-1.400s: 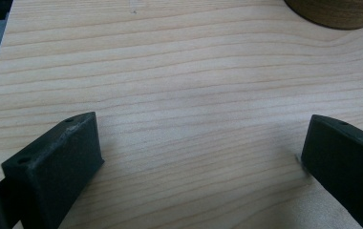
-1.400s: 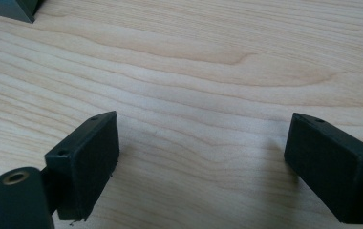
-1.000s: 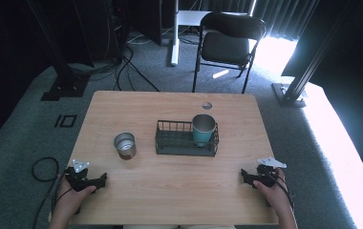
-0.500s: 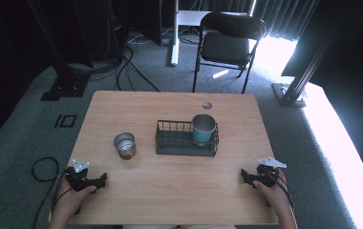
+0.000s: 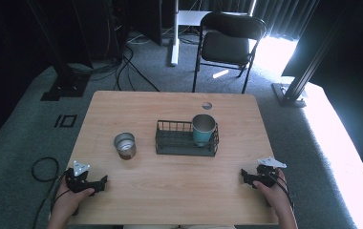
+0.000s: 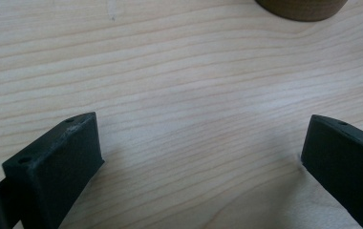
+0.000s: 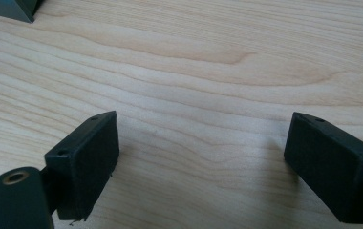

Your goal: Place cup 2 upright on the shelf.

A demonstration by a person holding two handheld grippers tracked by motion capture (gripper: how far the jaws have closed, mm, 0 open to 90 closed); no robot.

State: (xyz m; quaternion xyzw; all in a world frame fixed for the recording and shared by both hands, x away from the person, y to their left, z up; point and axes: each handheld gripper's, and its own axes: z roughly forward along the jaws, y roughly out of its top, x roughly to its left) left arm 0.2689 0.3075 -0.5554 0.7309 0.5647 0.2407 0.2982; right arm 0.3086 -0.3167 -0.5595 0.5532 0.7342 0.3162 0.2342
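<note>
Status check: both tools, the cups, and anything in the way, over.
Left tool open, right tool open, both resting on table. Steel cup standing loose; teal cup in wire basket. Nothing in the way.

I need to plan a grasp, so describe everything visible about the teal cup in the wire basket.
The teal cup stands upright in the right end of the black wire basket, its open mouth facing up. Its rim looks greyish and metallic, the outer wall teal and smooth, and no handle can be seen. It rises well above the basket's rim. Its lower part sits behind the wires, so what its base rests on is hidden. Nothing else touches it. It is far from both tongs, near the middle of the wooden table.
</note>
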